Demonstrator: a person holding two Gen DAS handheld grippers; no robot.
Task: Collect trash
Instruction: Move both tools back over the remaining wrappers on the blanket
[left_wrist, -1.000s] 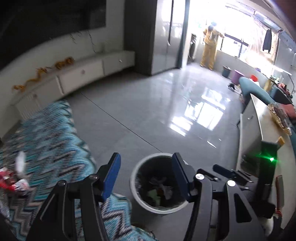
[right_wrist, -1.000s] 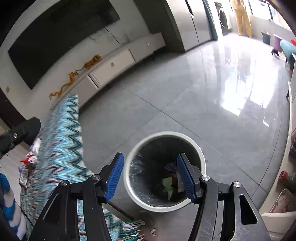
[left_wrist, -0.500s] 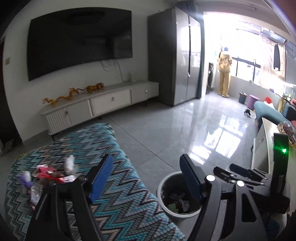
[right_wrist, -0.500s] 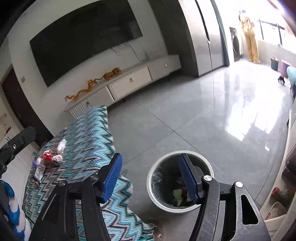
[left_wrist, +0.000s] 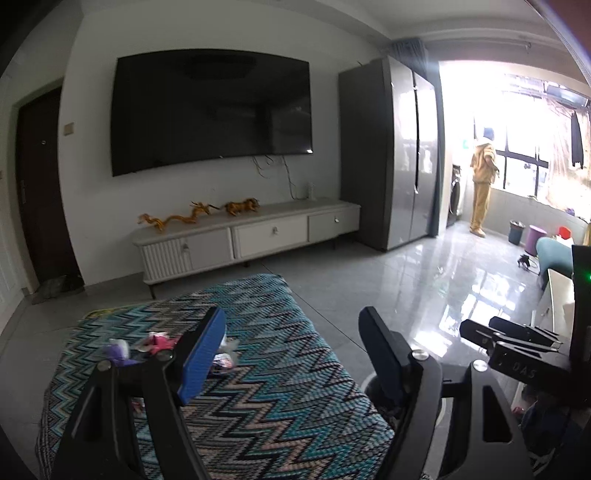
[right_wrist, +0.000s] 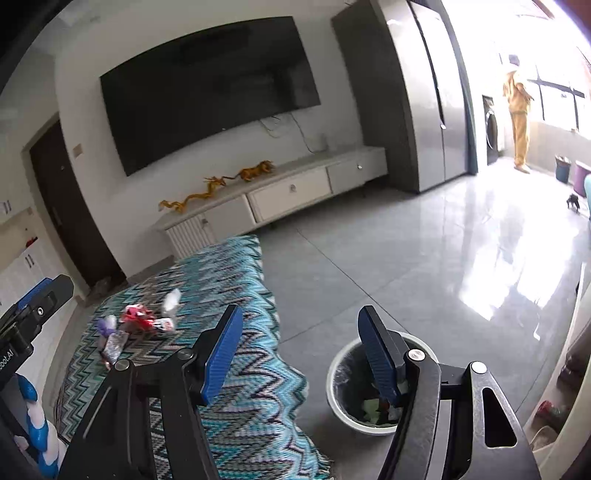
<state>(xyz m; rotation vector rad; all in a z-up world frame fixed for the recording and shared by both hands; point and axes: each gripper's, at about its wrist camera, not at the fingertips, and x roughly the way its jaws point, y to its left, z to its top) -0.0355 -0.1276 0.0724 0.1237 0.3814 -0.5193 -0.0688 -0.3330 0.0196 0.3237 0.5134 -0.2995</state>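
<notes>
A small heap of trash (right_wrist: 138, 321), red, white and purple wrappers, lies on the zigzag blue cloth (right_wrist: 221, 398) that covers a low table. In the left wrist view the trash heap (left_wrist: 159, 341) sits just behind my left finger. A white bin (right_wrist: 341, 400) with scraps inside stands on the floor right of the table, partly behind my right finger. My left gripper (left_wrist: 295, 354) is open and empty above the cloth. My right gripper (right_wrist: 299, 350) is open and empty above the table's right edge and the bin.
A white TV cabinet (left_wrist: 251, 236) with golden dragon figures stands under a wall TV (left_wrist: 210, 110). A tall grey fridge (left_wrist: 399, 155) is to its right. A person in yellow (left_wrist: 482, 184) stands at the bright window. A counter edge (left_wrist: 557, 295) runs along the right.
Both grippers have lifted and tilted up from looking down into the bin, so the table, trash heap and wall have come into view. Both stay open and empty.
</notes>
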